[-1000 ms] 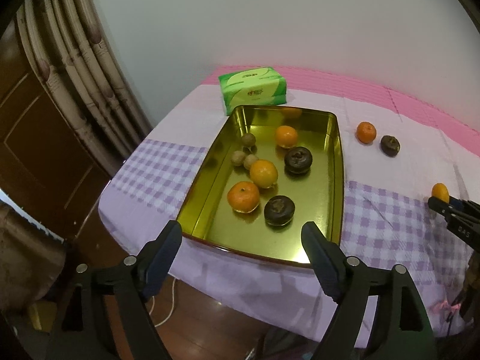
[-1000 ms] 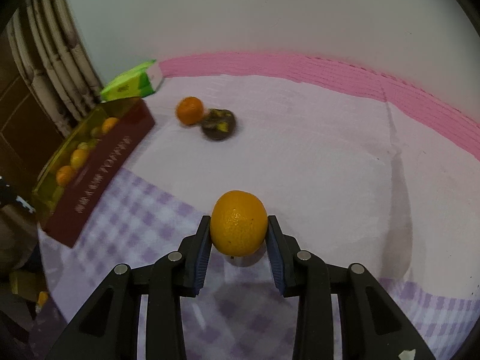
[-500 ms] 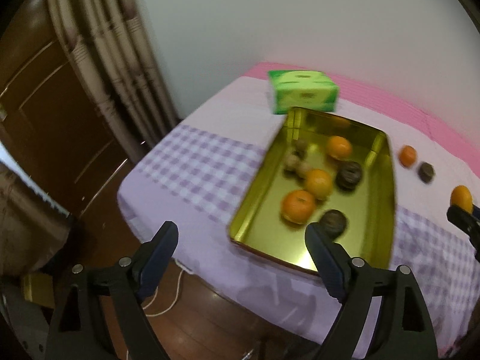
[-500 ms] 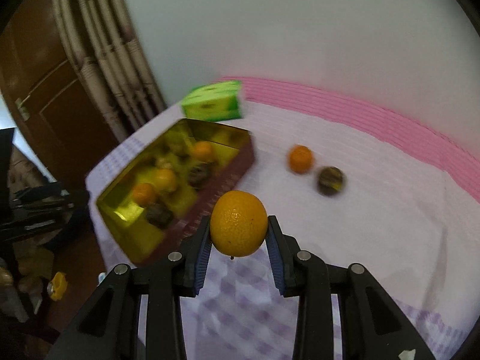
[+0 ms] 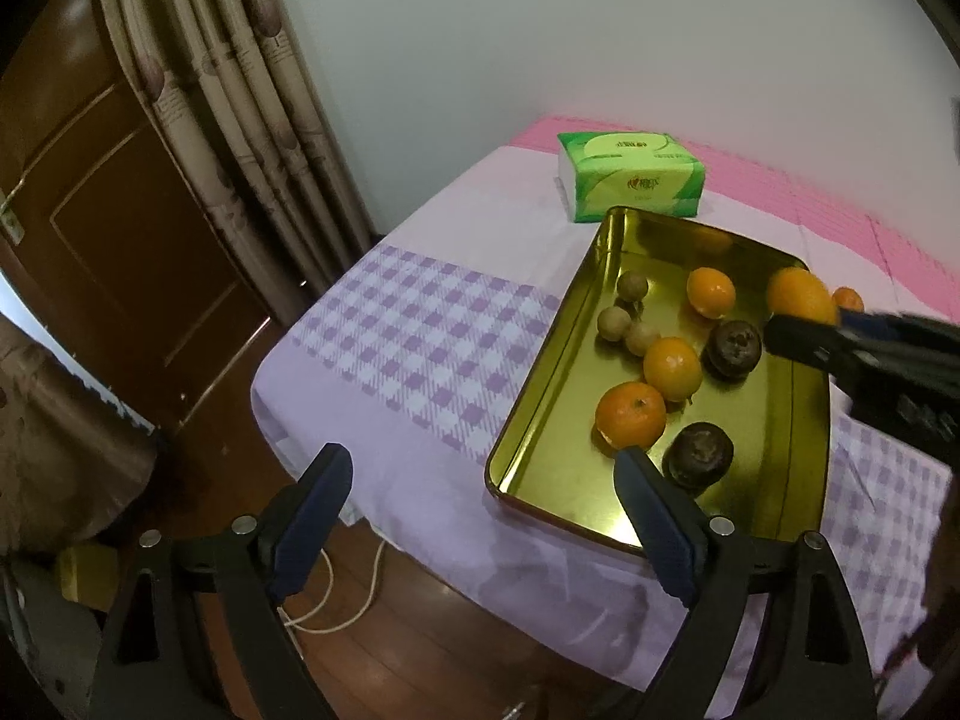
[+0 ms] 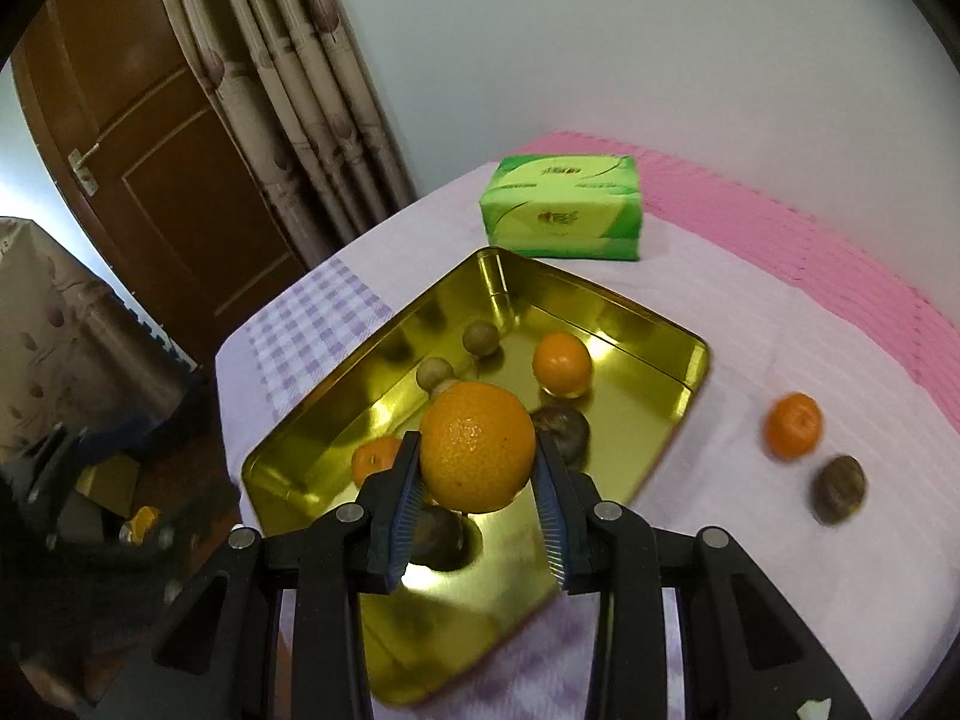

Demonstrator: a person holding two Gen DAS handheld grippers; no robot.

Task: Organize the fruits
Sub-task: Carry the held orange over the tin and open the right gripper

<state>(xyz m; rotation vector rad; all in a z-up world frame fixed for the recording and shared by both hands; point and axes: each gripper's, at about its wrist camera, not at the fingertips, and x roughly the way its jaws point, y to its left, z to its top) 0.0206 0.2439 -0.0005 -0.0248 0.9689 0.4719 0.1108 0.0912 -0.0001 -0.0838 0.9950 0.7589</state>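
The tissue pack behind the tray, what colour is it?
Green, light and darker shades, with white ends. The tissue pack shows best in the right wrist view.

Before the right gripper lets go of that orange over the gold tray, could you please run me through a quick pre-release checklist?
1. Grip: right gripper shut on the held orange, both pads pressing its sides: ok.
2. Position: held orange seen over the gold tray in both views: ok.
3. Height above the tray floor: cannot tell.
4. Landing spot: a dark fruit and a tray orange lie close beyond the held one; whether the floor straight below is free: cannot tell.
5. Left gripper: jaws opening, nothing between them, at the tray's near corner, apart from the right: ok.
6. Fruit outside the tray: loose orange and loose dark fruit on the cloth: not ok.
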